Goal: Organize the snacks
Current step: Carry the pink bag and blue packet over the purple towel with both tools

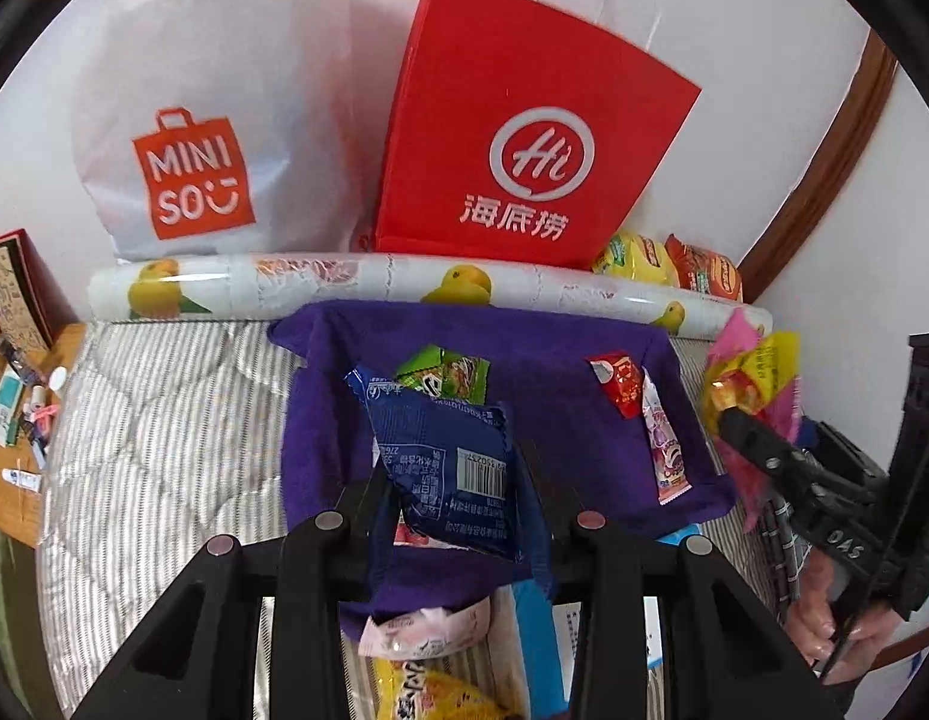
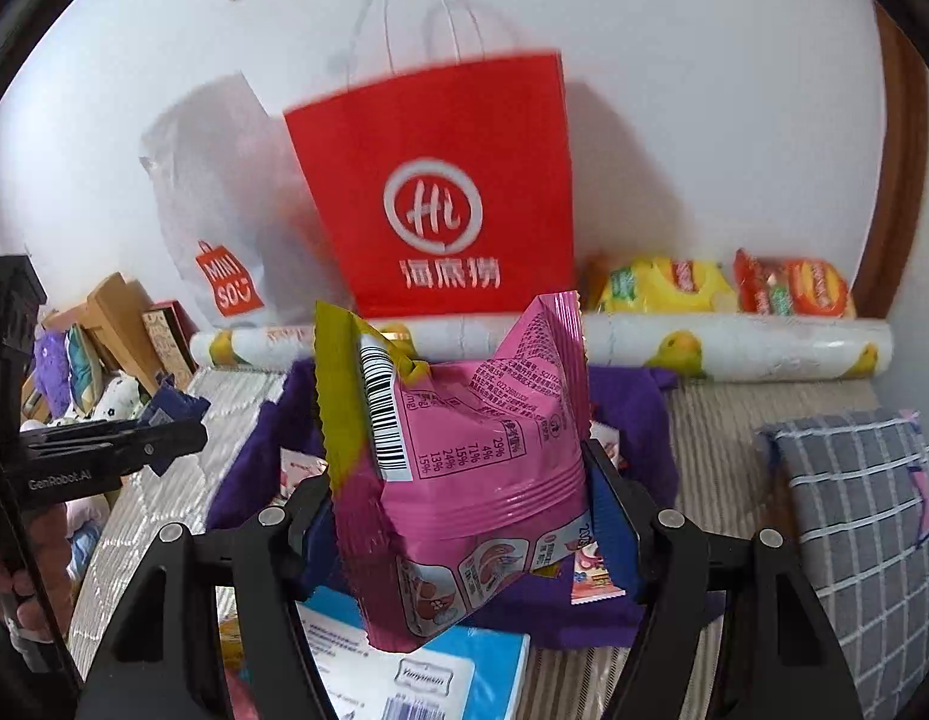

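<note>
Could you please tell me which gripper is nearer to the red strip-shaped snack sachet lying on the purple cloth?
Right. The right gripper, holding a pink and yellow snack packet, hovers just beside the red sachet; the left gripper, clamping a blue packet, sits farther left.

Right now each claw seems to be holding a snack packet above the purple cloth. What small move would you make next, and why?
Probably carry the pink packet in the right gripper forward toward the red paper bag. It is already lifted off the purple cloth, and the bag stands upright straight ahead. The left gripper could follow with its blue packet.
</note>
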Motion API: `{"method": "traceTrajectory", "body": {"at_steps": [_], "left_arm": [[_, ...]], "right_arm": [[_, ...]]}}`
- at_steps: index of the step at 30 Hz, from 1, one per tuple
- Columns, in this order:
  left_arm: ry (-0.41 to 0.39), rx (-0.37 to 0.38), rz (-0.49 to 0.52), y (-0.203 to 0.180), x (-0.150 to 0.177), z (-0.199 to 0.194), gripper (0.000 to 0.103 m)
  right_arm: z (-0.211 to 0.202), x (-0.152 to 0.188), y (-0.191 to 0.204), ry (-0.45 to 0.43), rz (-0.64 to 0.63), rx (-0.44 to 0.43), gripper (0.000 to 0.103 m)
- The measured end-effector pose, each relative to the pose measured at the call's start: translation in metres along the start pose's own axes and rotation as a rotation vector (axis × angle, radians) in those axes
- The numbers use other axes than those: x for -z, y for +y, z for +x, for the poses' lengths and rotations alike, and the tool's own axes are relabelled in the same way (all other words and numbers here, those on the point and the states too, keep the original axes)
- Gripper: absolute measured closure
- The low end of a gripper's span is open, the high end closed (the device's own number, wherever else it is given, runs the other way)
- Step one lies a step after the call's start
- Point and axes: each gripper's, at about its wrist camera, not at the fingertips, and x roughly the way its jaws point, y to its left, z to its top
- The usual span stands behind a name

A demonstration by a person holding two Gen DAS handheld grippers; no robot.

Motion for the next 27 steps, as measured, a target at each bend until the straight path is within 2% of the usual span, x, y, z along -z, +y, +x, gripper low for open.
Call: {"method": "traceTrajectory", "body": {"at_steps": [13, 22, 27], "left_arm": [[0.098, 0.021, 0.0, 0.0, 0.0, 0.054, 0.069], [0.139, 0.031, 0.001, 0.0, 0.001, 0.076, 0.069], [0.149, 0.038, -0.002, 0.002, 0.001, 0.082, 0.069]], "right_arm": [[0.07, 0.01, -0.011, 0.141, -0.011, -0.04, 0.033], [0.092, 0.009, -0.012, 0.211, -0.03, -0.02, 0.033], [0.095, 0.009, -0.014, 0.215, -0.03, -0.003, 0.033]]}}
